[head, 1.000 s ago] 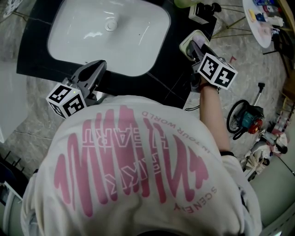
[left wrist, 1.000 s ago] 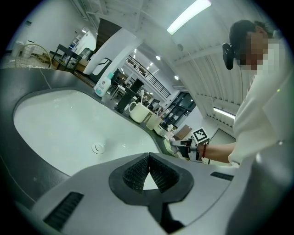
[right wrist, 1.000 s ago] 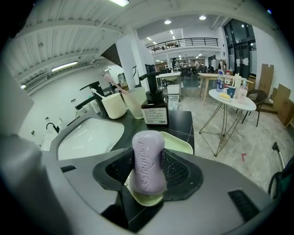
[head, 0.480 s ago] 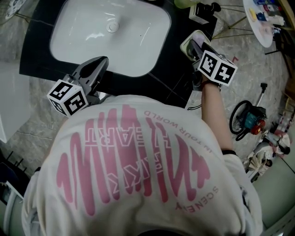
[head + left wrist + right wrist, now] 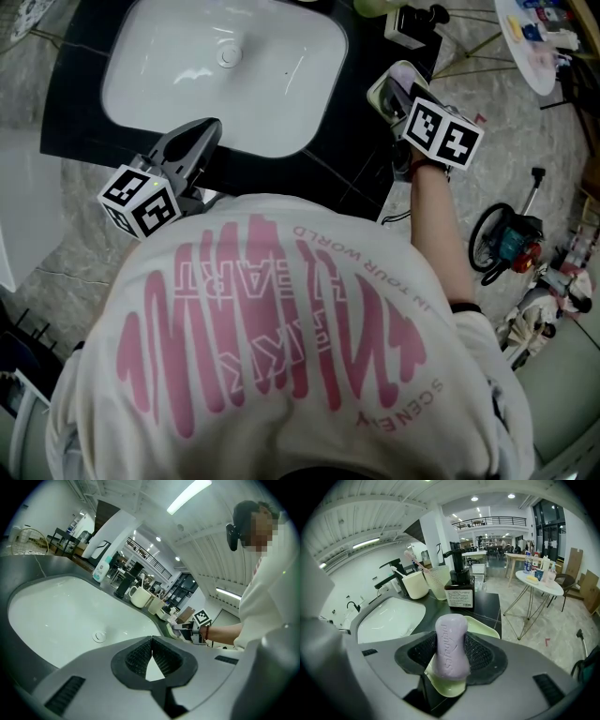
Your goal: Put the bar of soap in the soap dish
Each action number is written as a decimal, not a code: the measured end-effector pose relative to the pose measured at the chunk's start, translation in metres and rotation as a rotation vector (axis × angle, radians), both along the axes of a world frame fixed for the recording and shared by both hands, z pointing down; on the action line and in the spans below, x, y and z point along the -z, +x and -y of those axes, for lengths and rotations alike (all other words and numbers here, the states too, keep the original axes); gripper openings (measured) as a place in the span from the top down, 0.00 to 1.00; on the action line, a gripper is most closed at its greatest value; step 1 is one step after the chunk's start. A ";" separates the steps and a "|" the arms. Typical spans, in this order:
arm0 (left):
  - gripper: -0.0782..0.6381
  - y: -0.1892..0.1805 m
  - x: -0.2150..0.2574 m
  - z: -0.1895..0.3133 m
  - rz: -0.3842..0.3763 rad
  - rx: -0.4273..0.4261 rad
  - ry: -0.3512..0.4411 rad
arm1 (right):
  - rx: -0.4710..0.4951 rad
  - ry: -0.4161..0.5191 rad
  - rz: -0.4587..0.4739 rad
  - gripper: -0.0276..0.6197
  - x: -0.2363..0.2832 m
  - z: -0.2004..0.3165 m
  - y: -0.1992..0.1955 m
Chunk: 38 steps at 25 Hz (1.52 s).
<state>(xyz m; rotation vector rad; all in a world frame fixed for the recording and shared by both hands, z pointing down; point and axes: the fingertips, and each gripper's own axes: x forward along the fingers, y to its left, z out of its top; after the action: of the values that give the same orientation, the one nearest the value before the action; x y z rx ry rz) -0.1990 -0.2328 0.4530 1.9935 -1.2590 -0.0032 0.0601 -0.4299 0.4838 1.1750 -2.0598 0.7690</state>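
The right tool [image 5: 452, 654] is clamped on the lilac bar of soap [image 5: 451, 644], its pads pressing both long sides, and the bar stands on end above the pale green soap dish [image 5: 482, 626]. The dish spreads from under the bar toward 1 o'clock, close to the corner of the black table [image 5: 487, 605]. At 12 o'clock a dark pump bottle [image 5: 459, 591] stands just beyond the dish, with two cups [image 5: 416, 584] at 11. The white sink [image 5: 391, 618] lies at 9 o'clock. From 2 to 4 o'clock the table edge drops to open floor [image 5: 534, 620].

The left tool [image 5: 151, 654] has its jaw tips together with nothing between them, and it hangs over the sink's near rim.

The bar and jaws cover the dish's near part, so whether soap touches dish cannot be told. In the head view the marker cube [image 5: 441, 139] hides the soap, and the person's shirt [image 5: 272, 356] blocks the lower half.
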 end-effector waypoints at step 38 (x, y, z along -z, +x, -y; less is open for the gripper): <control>0.88 -0.001 -0.003 -0.007 0.001 0.022 -0.017 | 0.076 -0.052 -0.009 0.64 -0.009 0.001 -0.011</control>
<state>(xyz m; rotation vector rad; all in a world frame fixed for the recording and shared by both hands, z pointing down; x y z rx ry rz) -0.2005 -0.2259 0.4565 1.9649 -1.2771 -0.0023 0.0496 -0.4307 0.4927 1.0637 -2.0518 0.7750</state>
